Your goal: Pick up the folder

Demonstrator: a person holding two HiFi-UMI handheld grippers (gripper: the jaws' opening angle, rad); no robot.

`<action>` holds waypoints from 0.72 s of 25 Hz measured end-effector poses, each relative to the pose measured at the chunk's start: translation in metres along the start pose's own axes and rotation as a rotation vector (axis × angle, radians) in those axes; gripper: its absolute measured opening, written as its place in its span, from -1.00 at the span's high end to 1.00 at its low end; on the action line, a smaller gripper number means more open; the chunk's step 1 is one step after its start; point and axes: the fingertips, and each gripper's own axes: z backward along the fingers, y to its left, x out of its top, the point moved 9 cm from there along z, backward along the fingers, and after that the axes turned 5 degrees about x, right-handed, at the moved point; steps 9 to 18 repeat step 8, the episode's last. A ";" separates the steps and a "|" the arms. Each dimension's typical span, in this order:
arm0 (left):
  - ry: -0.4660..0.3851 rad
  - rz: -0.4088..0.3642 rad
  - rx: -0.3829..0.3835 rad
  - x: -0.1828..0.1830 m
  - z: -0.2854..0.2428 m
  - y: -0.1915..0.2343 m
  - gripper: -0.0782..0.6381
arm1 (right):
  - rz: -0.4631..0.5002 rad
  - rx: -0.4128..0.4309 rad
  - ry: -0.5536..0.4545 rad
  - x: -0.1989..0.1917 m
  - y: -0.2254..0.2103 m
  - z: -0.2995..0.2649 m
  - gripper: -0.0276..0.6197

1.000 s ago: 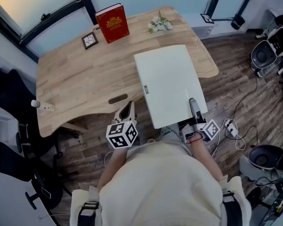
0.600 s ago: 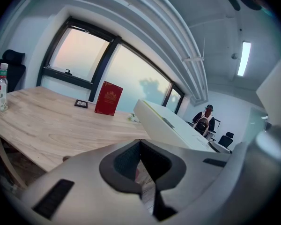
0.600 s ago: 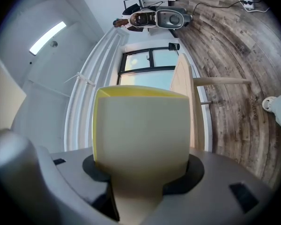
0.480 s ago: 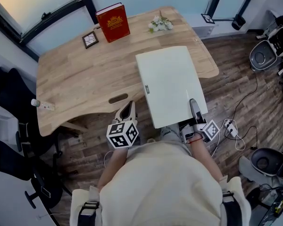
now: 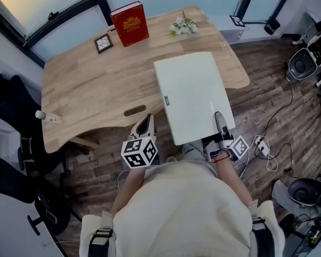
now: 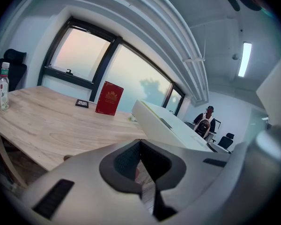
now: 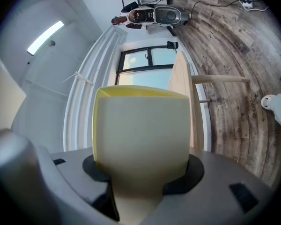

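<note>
One white folder (image 5: 192, 95), its near edge clamped in the right gripper (image 5: 220, 123)
Closed, contents hidden, it overhangs the table's (image 5: 96, 84) near right edge; the left gripper (image 5: 144, 126) has its jaws together, empty. Also on the table — one red book (image 5: 130, 24), one frame (image 5: 102, 43), one bottle (image 5: 48, 119).

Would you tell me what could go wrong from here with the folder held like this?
The right tongs grip the folder only at its near edge, toward one corner, so the far end may sag or twist loose. The left tongs are shut and apart from it, giving no support. If it dips, its far end could scrape the wooden table.
</note>
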 end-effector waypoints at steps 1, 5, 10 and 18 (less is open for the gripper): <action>0.001 0.001 0.001 0.000 0.000 0.000 0.73 | 0.001 -0.001 0.001 0.000 0.000 0.000 0.06; 0.002 0.005 0.003 0.000 0.000 0.001 0.73 | 0.000 -0.009 -0.002 0.000 0.000 0.000 0.06; 0.000 0.008 0.003 0.001 0.000 0.001 0.73 | -0.001 -0.012 -0.005 0.001 -0.001 0.000 0.06; 0.000 0.008 0.003 0.001 0.000 0.001 0.73 | -0.001 -0.012 -0.005 0.001 -0.001 0.000 0.06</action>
